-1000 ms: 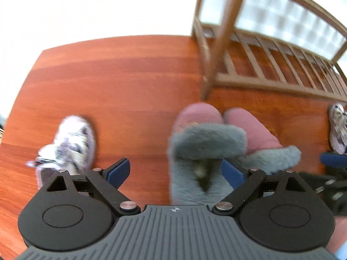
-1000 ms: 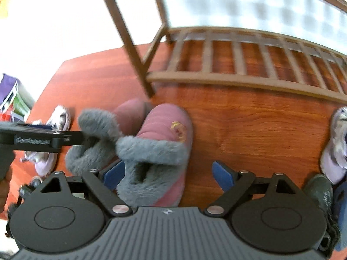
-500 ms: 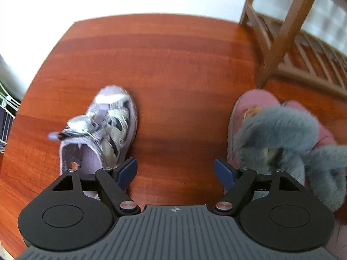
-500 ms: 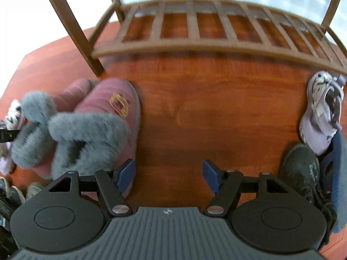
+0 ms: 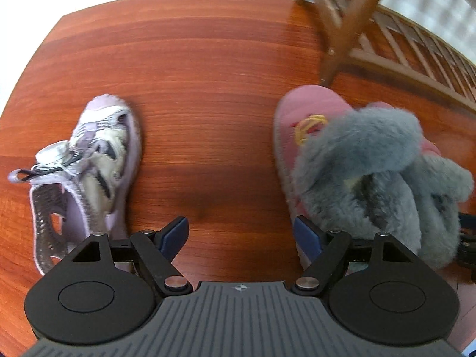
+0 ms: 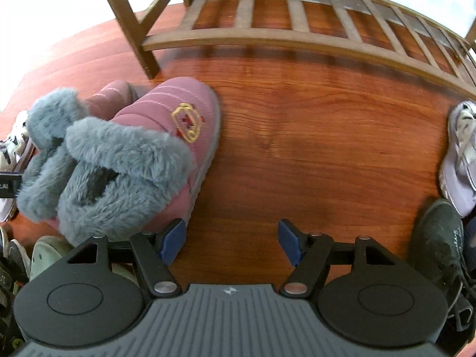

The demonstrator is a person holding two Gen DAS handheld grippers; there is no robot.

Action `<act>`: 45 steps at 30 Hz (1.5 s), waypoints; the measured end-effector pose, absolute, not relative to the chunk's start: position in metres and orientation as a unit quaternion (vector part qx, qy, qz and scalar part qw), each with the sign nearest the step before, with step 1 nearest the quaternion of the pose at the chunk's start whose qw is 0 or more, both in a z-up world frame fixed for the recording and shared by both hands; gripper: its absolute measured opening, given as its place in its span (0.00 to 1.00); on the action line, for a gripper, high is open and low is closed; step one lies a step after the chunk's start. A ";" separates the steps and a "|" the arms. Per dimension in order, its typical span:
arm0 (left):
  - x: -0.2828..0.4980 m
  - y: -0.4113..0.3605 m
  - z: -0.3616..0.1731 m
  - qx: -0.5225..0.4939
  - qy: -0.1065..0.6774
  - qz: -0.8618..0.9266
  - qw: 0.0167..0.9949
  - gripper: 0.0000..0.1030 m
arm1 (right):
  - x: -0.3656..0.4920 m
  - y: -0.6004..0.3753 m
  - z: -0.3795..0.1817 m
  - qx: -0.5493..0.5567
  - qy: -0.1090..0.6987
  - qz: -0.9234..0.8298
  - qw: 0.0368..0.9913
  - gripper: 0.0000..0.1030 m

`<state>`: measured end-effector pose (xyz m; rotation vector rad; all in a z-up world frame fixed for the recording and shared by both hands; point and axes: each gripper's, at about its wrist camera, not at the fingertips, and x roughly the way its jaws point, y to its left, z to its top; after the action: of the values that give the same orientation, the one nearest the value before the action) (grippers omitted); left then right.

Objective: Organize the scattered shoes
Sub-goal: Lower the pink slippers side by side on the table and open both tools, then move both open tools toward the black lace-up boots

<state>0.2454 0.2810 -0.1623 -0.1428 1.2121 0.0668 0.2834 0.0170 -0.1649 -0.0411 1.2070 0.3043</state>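
Pink quilted slippers with grey fur cuffs (image 6: 142,148) are lying paired on the red-brown wooden floor (image 5: 208,89) before the slatted wooden shoe rack (image 6: 297,35); you are holding the left gripper (image 5: 241,235) and right gripper (image 6: 232,241) open and empty over bare floor, probably lining up a pickup.

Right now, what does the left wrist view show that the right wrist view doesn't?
Only the left wrist view: the whole lilac sneaker lying left of the left gripper, whose open jaws hold nothing.

Only the right wrist view: a second lilac sneaker and a dark shoe at the right edge, plus the open, empty right gripper.

Both: the pink slippers with grey fur, the wooden rack and the red-brown floor.
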 end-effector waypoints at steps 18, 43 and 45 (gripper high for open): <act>0.224 0.266 -0.106 -0.067 0.528 0.027 0.846 0.80 | 0.258 -0.011 -0.110 -0.008 0.526 0.142 0.839 0.80; 0.191 0.073 -0.074 -0.004 0.513 -0.122 0.850 0.87 | 0.190 -0.171 -0.073 0.002 0.500 0.079 0.862 0.84; 0.189 0.057 -0.074 -0.001 0.512 -0.135 0.848 0.87 | 0.186 -0.186 -0.073 0.002 0.500 0.071 0.863 0.84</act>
<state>0.1888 0.0571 -0.0741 -0.0019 1.0793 -0.2850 0.1859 -0.1864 -0.0732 0.0051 1.0483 0.1485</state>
